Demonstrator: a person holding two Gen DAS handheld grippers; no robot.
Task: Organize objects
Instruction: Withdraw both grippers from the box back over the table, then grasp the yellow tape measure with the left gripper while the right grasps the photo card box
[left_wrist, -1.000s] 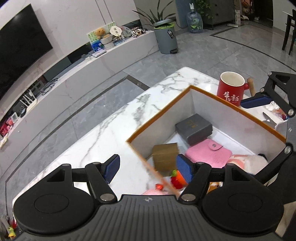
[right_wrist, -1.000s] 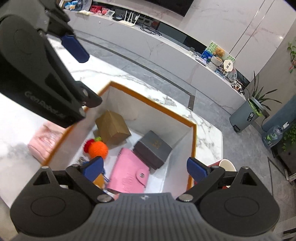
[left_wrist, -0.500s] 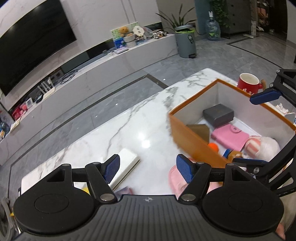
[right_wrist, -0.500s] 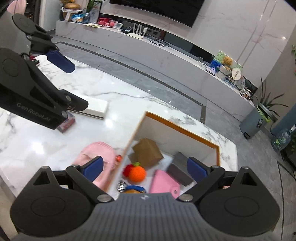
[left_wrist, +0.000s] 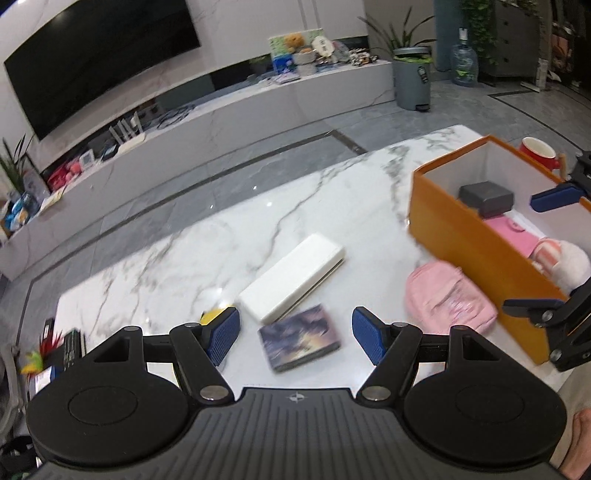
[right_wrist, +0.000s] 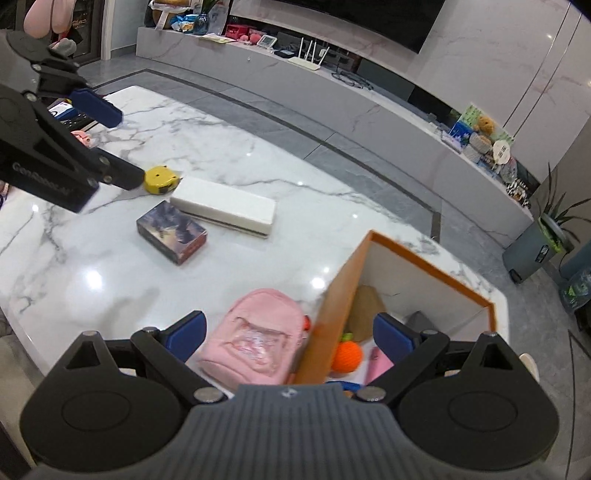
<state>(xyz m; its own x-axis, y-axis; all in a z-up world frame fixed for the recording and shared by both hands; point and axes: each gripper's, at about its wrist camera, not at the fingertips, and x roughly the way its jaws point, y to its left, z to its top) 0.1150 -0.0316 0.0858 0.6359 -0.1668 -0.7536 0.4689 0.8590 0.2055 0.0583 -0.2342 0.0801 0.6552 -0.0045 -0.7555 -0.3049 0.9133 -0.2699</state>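
Left tongs swung over white box, lying diagonally.

Both wrist cameras look down from above the near edge of the counter, toward the far TV wall. Both views take in the white box, dark box and orange bin.

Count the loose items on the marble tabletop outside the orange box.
4: long white box; dark printed box beside it; yellow tape measure by the white box's end; pink mini backpack against the orange box. Others may be hidden.
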